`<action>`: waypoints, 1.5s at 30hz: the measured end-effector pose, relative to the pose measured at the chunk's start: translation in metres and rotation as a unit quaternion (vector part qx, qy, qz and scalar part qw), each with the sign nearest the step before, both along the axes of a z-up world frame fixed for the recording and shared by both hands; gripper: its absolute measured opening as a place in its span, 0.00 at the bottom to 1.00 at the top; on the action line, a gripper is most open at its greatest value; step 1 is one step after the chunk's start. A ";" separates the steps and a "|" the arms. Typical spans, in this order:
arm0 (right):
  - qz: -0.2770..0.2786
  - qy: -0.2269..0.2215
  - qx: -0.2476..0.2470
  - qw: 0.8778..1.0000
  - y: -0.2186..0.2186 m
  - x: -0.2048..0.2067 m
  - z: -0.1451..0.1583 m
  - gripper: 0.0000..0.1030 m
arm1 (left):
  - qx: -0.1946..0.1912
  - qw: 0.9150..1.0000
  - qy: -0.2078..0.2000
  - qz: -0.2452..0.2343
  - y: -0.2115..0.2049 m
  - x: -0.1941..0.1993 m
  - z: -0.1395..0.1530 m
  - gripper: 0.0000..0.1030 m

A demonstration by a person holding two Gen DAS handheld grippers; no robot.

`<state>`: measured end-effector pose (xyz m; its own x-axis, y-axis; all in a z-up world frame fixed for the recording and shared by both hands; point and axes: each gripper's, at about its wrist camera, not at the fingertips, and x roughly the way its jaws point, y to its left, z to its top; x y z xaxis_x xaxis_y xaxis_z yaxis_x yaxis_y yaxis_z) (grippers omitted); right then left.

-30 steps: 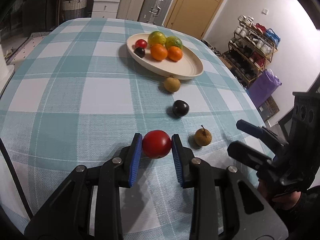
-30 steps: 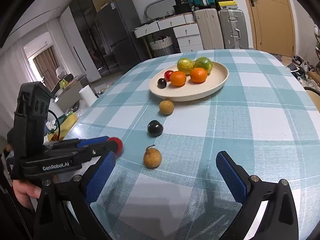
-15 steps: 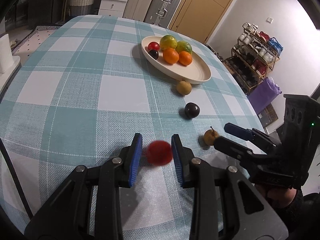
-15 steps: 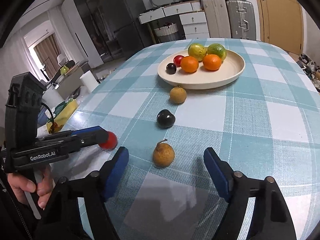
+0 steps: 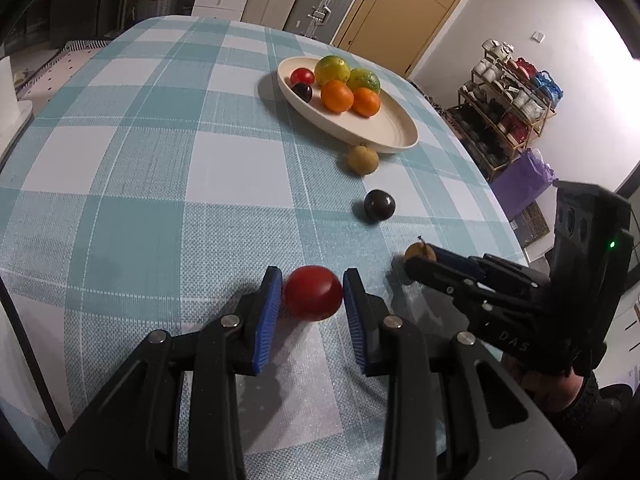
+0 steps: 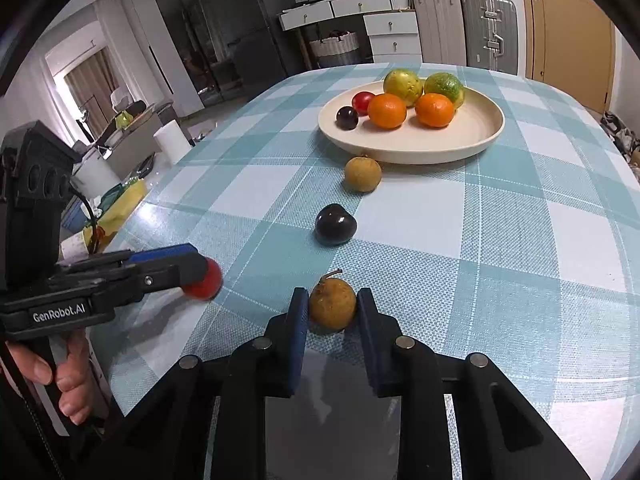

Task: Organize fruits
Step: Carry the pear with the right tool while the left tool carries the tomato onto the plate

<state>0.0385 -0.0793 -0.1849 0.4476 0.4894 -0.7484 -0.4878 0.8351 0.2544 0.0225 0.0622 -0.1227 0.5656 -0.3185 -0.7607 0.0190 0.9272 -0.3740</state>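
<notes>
My left gripper (image 5: 313, 294) is shut on a red fruit (image 5: 313, 293) near the table's front edge; the same fruit (image 6: 205, 280) shows in the right wrist view. My right gripper (image 6: 332, 307) is shut on a small brown fruit with a stem (image 6: 333, 302), which still rests on the cloth. Further off lie a dark plum (image 6: 335, 224) and another brown fruit (image 6: 362, 173). Beyond them a cream plate (image 6: 472, 142) holds two oranges, two green-yellow fruits, a small red fruit and a dark one.
A teal and white checked cloth (image 5: 160, 184) covers the table. A person's hand (image 6: 60, 376) holds the left gripper's handle. Drawers and suitcases (image 6: 484, 28) stand behind the table, a shoe rack (image 5: 508, 108) to its right.
My right gripper's wide-open jaws have come forward and closed onto the brown stemmed fruit. My left gripper has kept its hold on the red fruit.
</notes>
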 end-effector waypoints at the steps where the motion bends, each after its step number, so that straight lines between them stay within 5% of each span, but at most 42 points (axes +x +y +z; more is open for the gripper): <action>1: -0.001 0.000 0.002 1.000 -0.001 0.000 0.000 0.24 | 0.000 1.000 0.000 -0.001 -0.001 0.000 -0.001 0.27; 21: 0.011 -0.024 0.060 0.998 -0.017 -0.007 0.012 0.24 | 0.048 0.998 0.017 -0.020 -0.021 0.018 0.004 0.26; 45: -0.017 -0.046 0.104 0.993 -0.041 0.086 0.048 0.24 | 0.000 0.998 0.014 -0.058 -0.042 0.174 0.058 0.26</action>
<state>0.1245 -0.1204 -0.1371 0.5277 0.6130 -0.5880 -0.4897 0.7852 0.3790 0.1968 0.0199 -0.0651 0.5043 -0.3797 -0.7756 0.1156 0.9198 -0.3751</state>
